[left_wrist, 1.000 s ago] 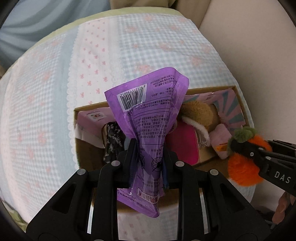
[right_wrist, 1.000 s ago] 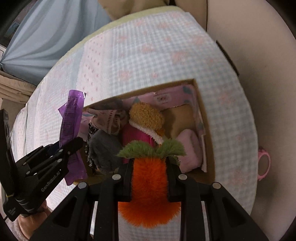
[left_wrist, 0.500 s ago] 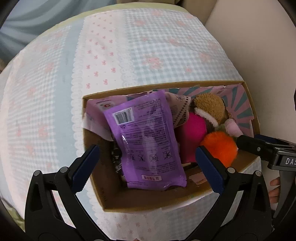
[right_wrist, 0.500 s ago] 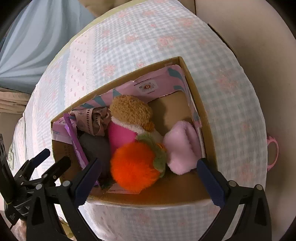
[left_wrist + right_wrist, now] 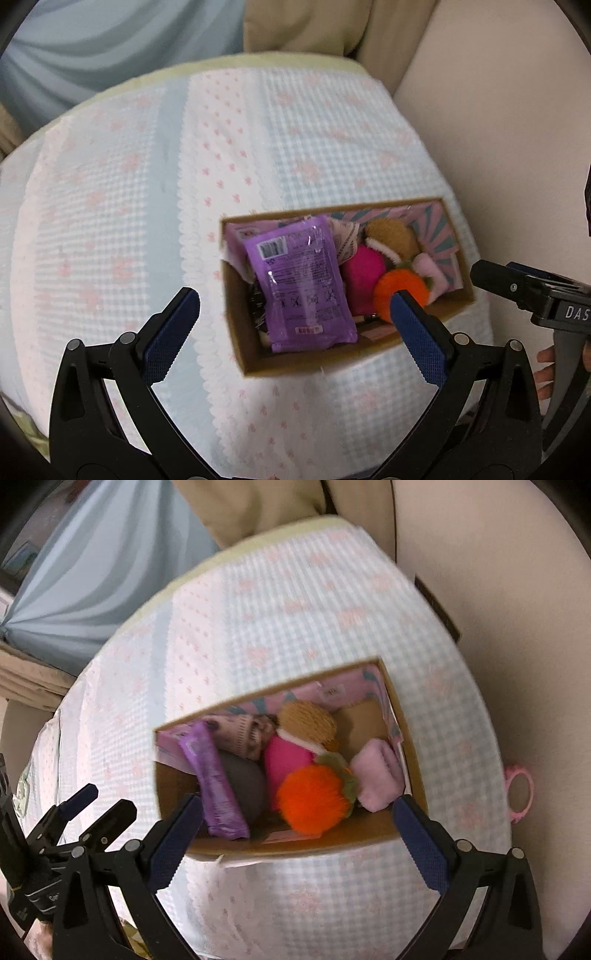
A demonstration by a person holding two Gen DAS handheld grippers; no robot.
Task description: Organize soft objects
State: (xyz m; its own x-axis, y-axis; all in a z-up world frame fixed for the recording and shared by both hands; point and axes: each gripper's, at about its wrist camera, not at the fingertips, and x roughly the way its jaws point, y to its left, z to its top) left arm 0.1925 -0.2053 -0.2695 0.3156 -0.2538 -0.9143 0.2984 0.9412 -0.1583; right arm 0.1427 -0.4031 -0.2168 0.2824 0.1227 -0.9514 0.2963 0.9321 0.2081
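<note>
Both the left claw (image 5: 293, 310) and right claw (image 5: 297, 818) are spread wide and empty above the cardboard box (image 5: 295, 843). The purple packet (image 5: 301, 290) and orange plush (image 5: 314, 799) are seen lying inside, gathered with other soft items.

The right gripper (image 5: 532, 291), seen at the right edge of the left wrist view, bears the white letters "DAS", cut off by the picture's edge. The purple pouch (image 5: 303, 288) in the box (image 5: 251, 354) carries a white barcode label at its far left corner, rows of small print, three small symbols and a pink strip near its near edge; none of it can be read.
</note>
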